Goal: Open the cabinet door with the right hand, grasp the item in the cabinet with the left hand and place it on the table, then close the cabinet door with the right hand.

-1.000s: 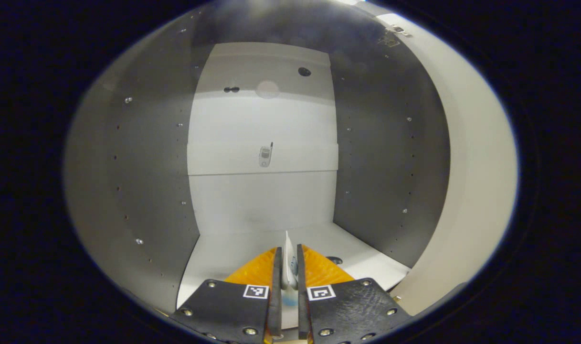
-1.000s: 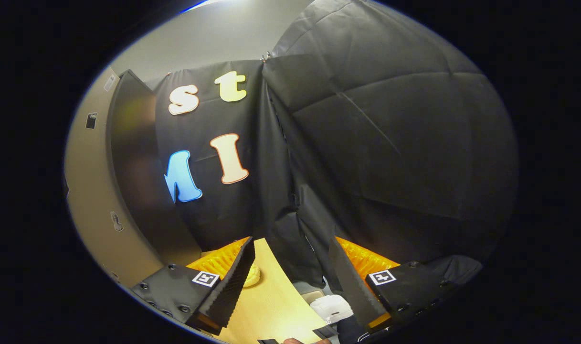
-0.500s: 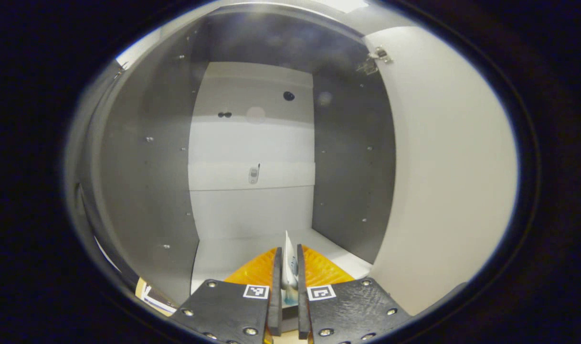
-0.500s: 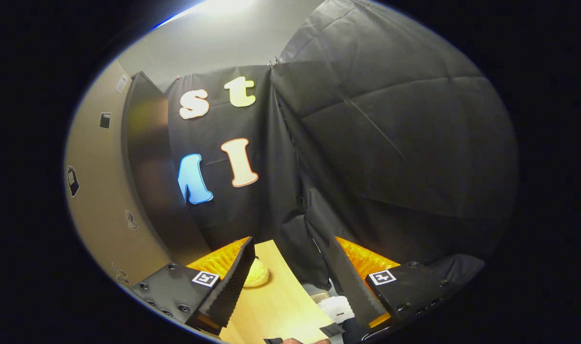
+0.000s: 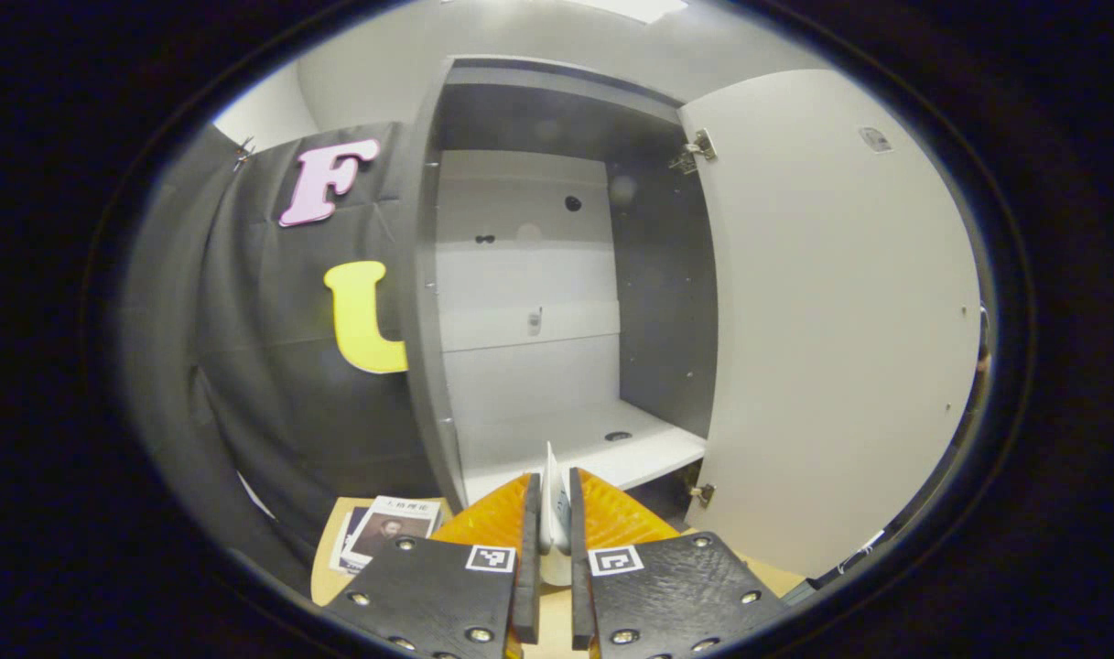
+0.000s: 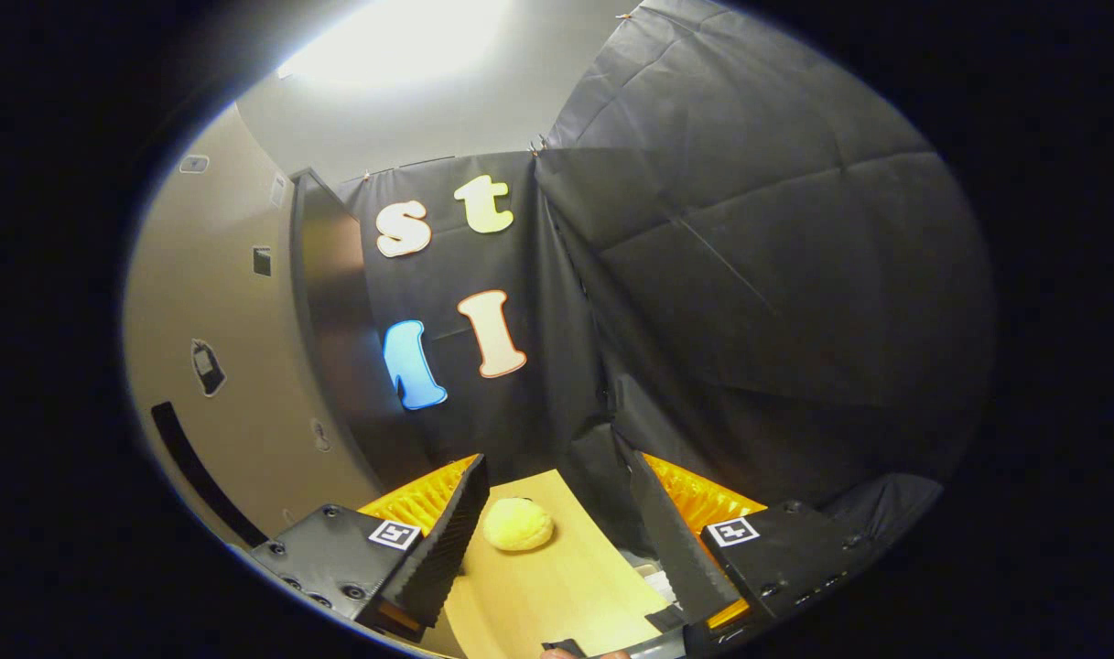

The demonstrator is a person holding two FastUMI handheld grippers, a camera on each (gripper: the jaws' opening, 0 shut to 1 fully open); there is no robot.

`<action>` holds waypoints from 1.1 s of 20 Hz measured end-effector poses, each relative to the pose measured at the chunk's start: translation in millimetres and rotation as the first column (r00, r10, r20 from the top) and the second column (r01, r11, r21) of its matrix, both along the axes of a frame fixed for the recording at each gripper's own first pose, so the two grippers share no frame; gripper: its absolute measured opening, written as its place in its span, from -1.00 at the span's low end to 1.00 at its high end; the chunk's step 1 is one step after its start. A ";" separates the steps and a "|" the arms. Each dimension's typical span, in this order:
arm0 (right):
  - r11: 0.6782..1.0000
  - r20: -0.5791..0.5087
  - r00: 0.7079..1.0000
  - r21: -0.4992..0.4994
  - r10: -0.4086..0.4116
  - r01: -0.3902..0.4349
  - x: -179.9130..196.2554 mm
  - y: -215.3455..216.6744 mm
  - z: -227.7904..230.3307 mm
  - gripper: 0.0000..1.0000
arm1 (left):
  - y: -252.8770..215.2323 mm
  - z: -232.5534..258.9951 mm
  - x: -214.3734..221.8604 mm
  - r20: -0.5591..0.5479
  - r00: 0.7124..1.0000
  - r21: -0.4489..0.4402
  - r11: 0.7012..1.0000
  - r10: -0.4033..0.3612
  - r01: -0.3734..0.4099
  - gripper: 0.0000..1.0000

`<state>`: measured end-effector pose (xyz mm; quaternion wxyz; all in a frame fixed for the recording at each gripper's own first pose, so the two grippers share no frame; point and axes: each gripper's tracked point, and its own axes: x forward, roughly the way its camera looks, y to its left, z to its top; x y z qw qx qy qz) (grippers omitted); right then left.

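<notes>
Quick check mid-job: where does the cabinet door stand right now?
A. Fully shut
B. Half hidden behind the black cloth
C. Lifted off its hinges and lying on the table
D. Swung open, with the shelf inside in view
D: in the left gripper view the cabinet door stands swung open on its hinges, and the shelf inside is in plain sight beyond the left gripper.

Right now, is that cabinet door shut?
No, in the left gripper view the cabinet door stands swung wide, baring the cabinet's shelf.
</notes>
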<state>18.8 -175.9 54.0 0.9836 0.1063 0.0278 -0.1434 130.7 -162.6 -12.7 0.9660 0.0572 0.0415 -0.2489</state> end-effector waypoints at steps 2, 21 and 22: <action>1.000 -0.001 1.000 -0.018 0.019 -0.019 -6.2 10.8 3.1 0.95 | 26.0 -14.8 -4.5 -0.016 0.999 -0.010 0.999 0.049 -0.050 -0.78; 0.990 -0.055 0.993 -0.086 0.103 -0.108 -13.5 93.8 -3.3 0.95 | 123.8 -246.1 -21.8 -0.115 0.974 0.010 0.981 0.194 -0.194 -0.77; 0.991 -0.067 0.993 -0.082 0.102 -0.107 -14.6 97.0 -7.1 0.95 | 122.2 -257.4 -22.7 -0.114 0.974 0.009 0.981 0.196 -0.196 -0.77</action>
